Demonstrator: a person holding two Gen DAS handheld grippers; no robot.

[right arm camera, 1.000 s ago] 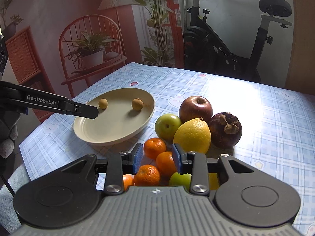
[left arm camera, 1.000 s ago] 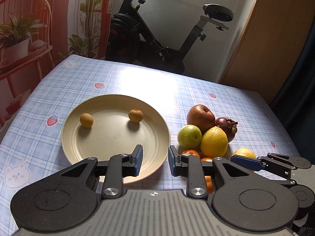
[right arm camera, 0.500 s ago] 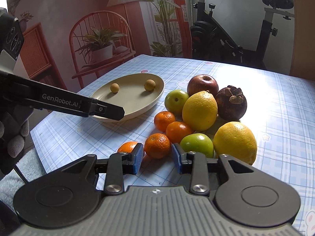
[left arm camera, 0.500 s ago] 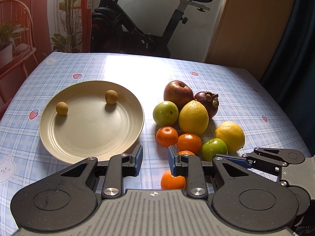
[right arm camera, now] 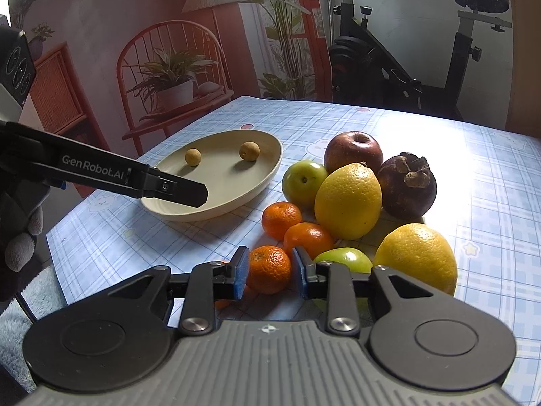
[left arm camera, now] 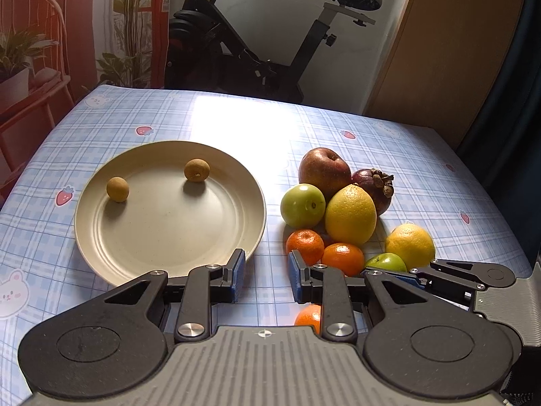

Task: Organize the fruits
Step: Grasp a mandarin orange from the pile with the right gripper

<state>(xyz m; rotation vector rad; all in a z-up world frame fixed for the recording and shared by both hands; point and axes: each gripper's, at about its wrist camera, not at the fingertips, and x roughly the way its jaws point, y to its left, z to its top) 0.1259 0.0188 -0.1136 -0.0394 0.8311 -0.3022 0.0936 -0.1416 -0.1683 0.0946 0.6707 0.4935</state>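
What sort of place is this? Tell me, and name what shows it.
Probably a room in a home, doubling as dining and workout space. An exercise bike stands behind a table with a cartoon plaid cloth, a plate and fruit sit on it, and a rattan chair holds a potted plant.

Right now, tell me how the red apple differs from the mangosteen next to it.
The red apple is red-streaked and glossy; the mangosteen is dark purple and dull. The red apple shows a stem dimple; the mangosteen carries a brown woody cap. The red apple looks larger than the mangosteen. Both are roundish and lie off the plate.
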